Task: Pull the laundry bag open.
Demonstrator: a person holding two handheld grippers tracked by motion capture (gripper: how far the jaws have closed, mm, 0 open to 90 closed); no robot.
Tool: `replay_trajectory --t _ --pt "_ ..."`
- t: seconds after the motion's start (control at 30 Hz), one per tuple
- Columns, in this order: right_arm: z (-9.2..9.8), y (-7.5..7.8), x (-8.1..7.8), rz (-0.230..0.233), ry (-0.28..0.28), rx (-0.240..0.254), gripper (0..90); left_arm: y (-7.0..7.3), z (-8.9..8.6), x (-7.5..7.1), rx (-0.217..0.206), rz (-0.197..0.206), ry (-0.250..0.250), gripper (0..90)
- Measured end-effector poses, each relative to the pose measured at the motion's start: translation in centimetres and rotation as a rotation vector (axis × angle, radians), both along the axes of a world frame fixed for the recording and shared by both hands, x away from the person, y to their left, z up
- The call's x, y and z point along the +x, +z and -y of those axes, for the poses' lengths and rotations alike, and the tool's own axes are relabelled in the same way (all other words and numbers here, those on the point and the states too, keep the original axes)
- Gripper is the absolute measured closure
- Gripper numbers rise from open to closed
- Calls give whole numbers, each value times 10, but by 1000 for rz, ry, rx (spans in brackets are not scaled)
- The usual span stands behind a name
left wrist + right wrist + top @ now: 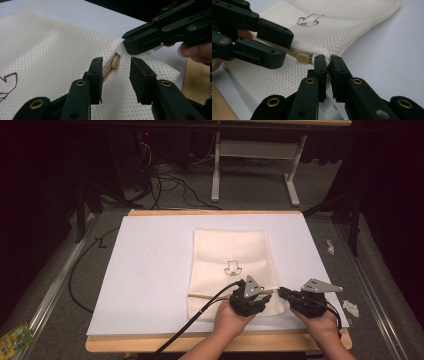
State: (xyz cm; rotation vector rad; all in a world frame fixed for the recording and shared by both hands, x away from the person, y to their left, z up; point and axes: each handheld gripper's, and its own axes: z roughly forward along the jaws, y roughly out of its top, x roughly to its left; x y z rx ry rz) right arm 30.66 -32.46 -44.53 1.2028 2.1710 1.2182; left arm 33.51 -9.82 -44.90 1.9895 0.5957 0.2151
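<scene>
- Lying flat on a white sheet (150, 270), a cream mesh bag (230, 250) sits under both grippers; the sheet covers a wooden table (150, 344) whose bare edge shows on the person's side.
- A small brown line drawing (231, 267) is printed on the mesh, beyond both sets of jaws.
- A tan zip pull (115, 62) with its tan zip line lies on the bag's near portion, directly ahead of the left gripper (116, 68) and just beside the right gripper (327, 62).
- The left gripper's cable (200, 317) trails off the near table edge, clear of the bag.
- Left gripper: jaws stand part open, one on each side of the zip pull; the pads do not press on it, and nothing is held.
- Right gripper: jaws are closed tight on the bag's corner edge, where a white tab (123, 50) shows at the mesh; the fabric is pinched between the pads.
- The two grippers are close together, tips nearly facing; the right jaw tips sit just past the zip pull in the left gripper view.
- Open sheet lies beyond the bag to either side of the jaws; the table edge is close behind both hands.
</scene>
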Motion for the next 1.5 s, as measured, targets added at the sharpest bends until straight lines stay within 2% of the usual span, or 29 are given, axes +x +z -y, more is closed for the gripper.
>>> replay_trajectory --t 0.17,0.2,0.4,0.73,0.93,1.5 --pt "0 0 0 0 -1 5 851 -4 8 2 13 -11 1 686" --pt "1 1 0 4 1 4 851 -5 9 2 14 -8 9 717" --pt "2 0 2 1 1 8 851 -8 13 4 6 -21 25 755" --pt "0 2 1 12 4 5 853 -9 17 1 2 -14 37 862" --pt "0 2 1 8 10 -7 853 -9 17 -1 19 9 37 872" --pt "-1 2 1 7 18 -5 857 -8 12 0 15 0 19 875"
